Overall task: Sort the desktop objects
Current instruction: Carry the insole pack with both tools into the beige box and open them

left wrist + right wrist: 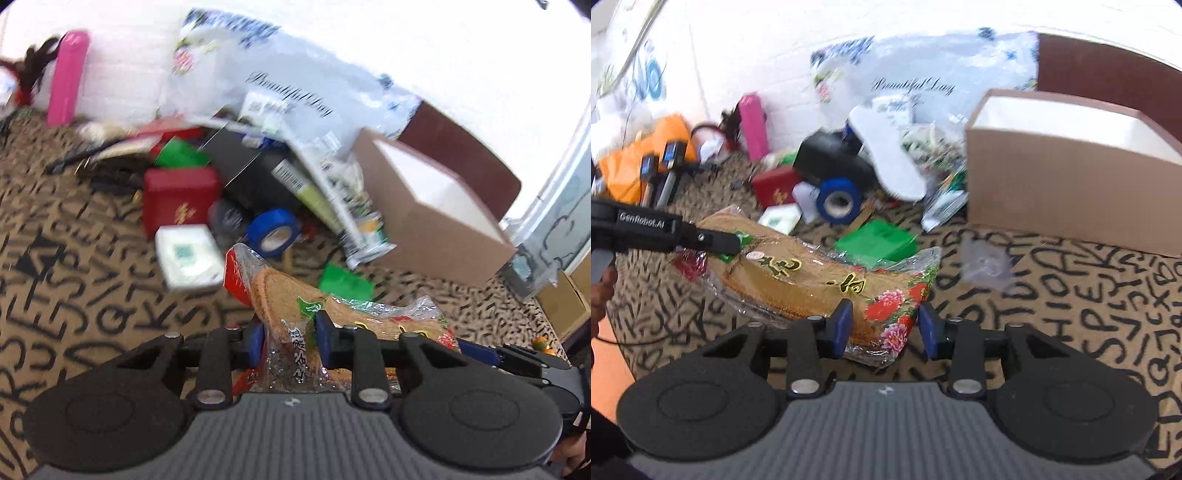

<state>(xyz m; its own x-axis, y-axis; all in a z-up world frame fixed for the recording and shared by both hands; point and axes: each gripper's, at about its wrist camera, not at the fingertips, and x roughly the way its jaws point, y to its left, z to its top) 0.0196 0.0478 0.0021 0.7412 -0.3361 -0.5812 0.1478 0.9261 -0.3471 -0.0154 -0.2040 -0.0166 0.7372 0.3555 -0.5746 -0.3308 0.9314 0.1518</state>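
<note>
A clear plastic pack of brown woven insoles (pixel 280 295) with flower print is held above the lettered tablecloth. My left gripper (pixel 290 338) is shut on one end of the pack; it also shows in the right wrist view (pixel 727 243). My right gripper (pixel 886 328) is open, with its blue pads on either side of the pack's flowered end (pixel 886 314). An open cardboard box (pixel 1071 166) stands at the right, also seen in the left wrist view (pixel 432 206).
A clutter pile lies against the wall: blue tape roll (pixel 838 199), red box (pixel 774 188), green packet (pixel 879 240), black box (pixel 831 158), white plastic bag (pixel 912 88), pink bottle (pixel 753 125), white card box (pixel 188 258). An orange bag (pixel 646 155) sits far left.
</note>
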